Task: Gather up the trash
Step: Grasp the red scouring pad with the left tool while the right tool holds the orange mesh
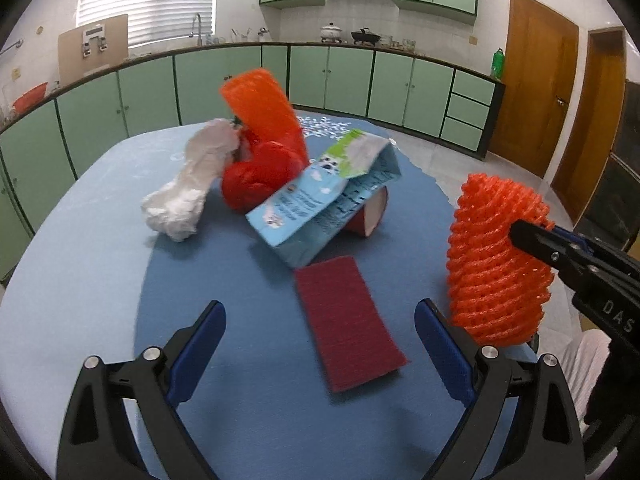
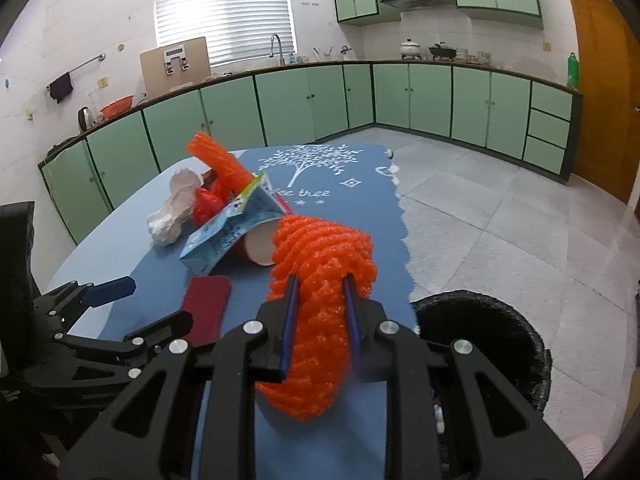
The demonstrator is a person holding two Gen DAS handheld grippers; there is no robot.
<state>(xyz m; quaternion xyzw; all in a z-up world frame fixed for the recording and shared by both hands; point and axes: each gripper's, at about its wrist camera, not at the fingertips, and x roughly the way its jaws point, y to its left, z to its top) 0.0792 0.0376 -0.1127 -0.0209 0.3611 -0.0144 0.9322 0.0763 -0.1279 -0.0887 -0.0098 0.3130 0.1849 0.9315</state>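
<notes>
My right gripper (image 2: 320, 284) is shut on an orange foam net sleeve (image 2: 324, 264) and holds it above the table's right edge; the sleeve also shows in the left wrist view (image 1: 496, 256). My left gripper (image 1: 320, 320) is open and empty, low over a dark red scouring pad (image 1: 344, 320). Behind the pad lies a pile: a blue milk carton (image 1: 320, 208) leaning on a red paper cup (image 1: 372, 216), a red plastic bag (image 1: 256, 176), a second orange foam sleeve (image 1: 264, 108) and a crumpled white tissue (image 1: 184, 188). A black-lined trash bin (image 2: 492, 344) stands on the floor right of the table.
The table (image 1: 80, 280) carries a blue cloth with a tree print (image 2: 312, 168). Green kitchen cabinets (image 1: 348, 76) line the far walls. A wooden door (image 1: 540, 80) is at the right. Grey tiled floor (image 2: 500, 208) lies to the right of the table.
</notes>
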